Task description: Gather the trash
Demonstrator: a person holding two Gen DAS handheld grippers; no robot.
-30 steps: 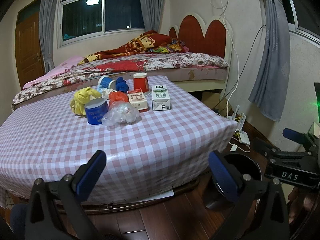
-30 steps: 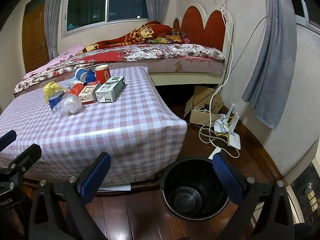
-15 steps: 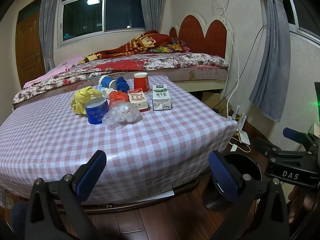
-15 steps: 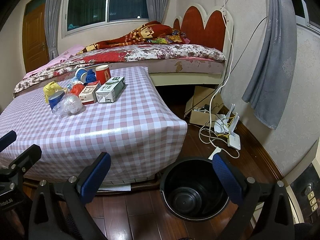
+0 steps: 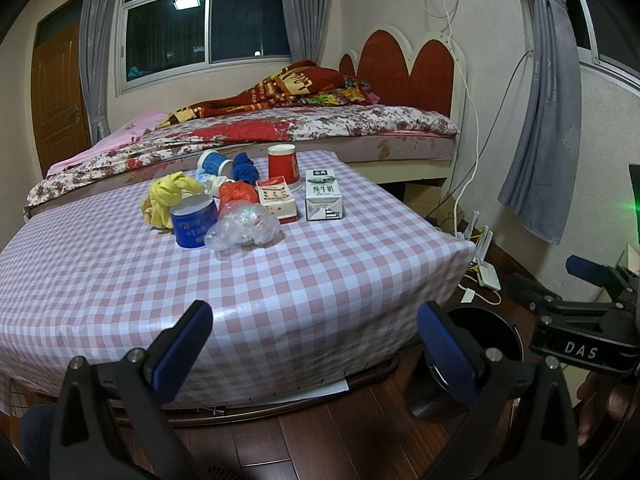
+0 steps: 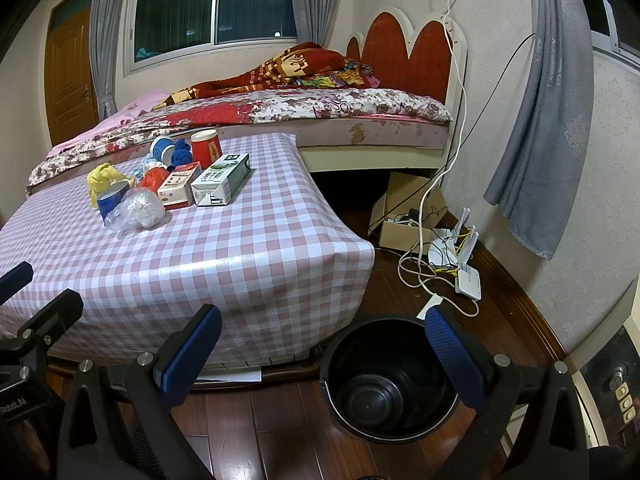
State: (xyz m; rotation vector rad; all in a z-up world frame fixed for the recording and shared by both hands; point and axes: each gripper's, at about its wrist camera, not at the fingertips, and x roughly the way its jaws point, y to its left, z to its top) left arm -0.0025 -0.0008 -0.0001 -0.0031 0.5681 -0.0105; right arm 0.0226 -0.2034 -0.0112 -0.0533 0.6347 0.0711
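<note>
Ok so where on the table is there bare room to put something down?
The checked table is bare in front, between the clear plastic bag and the near edge, and left of the blue cup. It is crowded at the back, from the yellow rag to the milk carton.

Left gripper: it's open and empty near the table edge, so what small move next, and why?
Probably ease the left gripper forward over the table toward the clear plastic bag, the nearest piece of the trash. Both grippers are open and empty, and the black bin sits empty on the floor by the table's right corner.
</note>
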